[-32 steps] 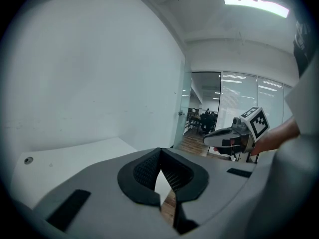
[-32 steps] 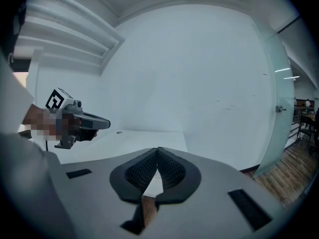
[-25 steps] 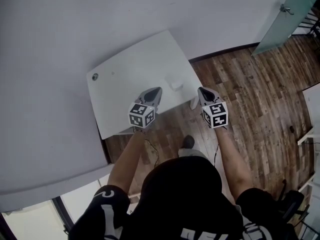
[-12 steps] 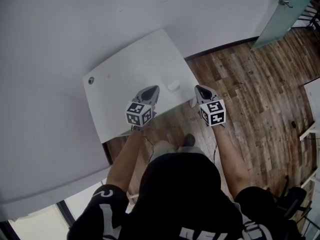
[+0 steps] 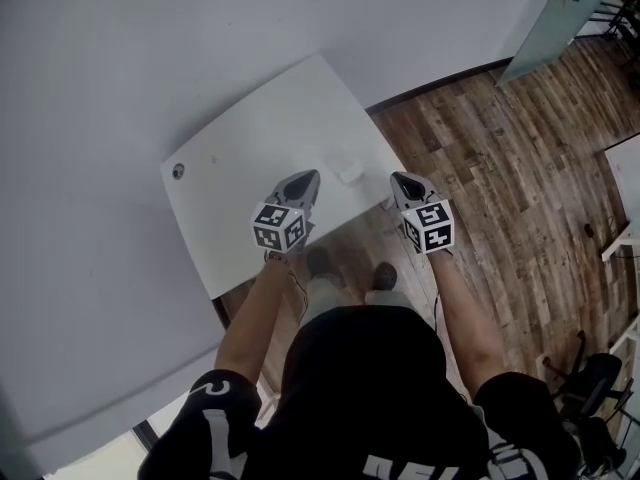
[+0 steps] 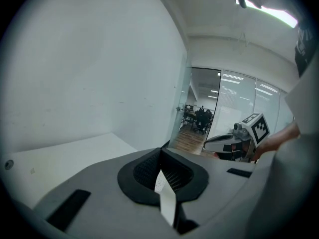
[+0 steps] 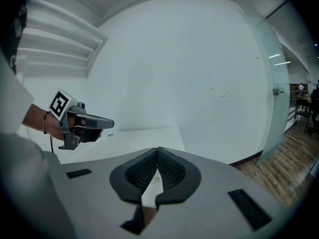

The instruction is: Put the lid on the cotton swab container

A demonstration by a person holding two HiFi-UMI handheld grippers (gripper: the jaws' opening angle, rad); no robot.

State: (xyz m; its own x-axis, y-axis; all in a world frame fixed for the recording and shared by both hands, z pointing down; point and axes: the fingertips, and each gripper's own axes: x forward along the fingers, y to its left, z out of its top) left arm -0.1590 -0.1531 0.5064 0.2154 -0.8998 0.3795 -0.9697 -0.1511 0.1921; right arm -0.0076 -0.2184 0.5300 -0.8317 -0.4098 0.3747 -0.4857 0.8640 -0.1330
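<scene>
A: Counter [image 5: 260,148]?
B: White, centre frame.
A: Jaws?
B: Left gripper [image 5: 309,177] and right gripper [image 5: 398,179], just below centre: both closed, empty.
A: Cotton swab container [image 5: 350,174]?
B: On the counter's right edge, between the grippers, untouched.

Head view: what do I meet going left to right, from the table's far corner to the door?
Grommet → left gripper → small white object → right gripper → wooden floor → glass door

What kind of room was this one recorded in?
Probably an office: a white table against a plain wall, wood-plank floor, a frosted glass door, and desks with chairs beyond glass partitions.
</scene>
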